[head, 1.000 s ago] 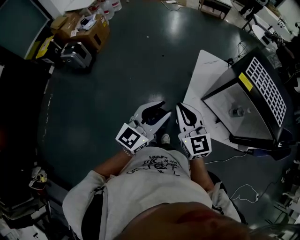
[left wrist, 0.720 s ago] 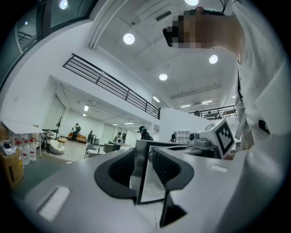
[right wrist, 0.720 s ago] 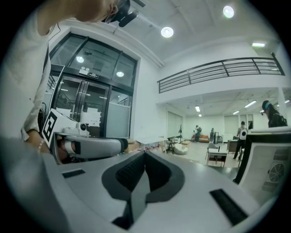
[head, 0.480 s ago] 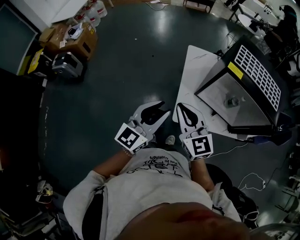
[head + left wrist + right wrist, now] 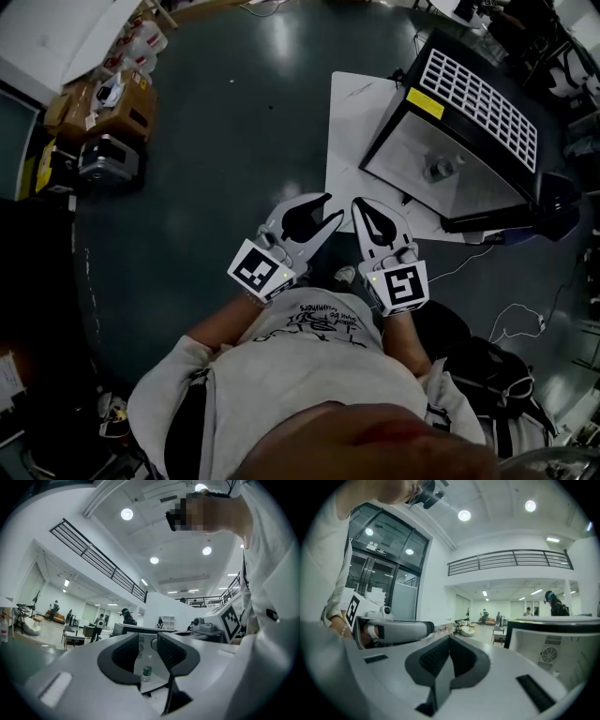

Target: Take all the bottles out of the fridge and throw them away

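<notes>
Black mini fridge [image 5: 398, 150], white inside, now sits nearer ahead of the fingers as the person walks up. Its clear plastic bottle [image 5: 441, 169] waits inside. The left gripper [image 5: 328, 208] has just been closing its fingers slightly; they stand apart, empty. The right gripper [image 5: 361, 206] has its fingers together.

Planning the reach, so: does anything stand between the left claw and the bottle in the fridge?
Nothing visible. The left claw, its jaws apart, just closing slightly and empty, faces the bottle standing in the open fridge; only bare floor and a white sheet lie between.
</notes>
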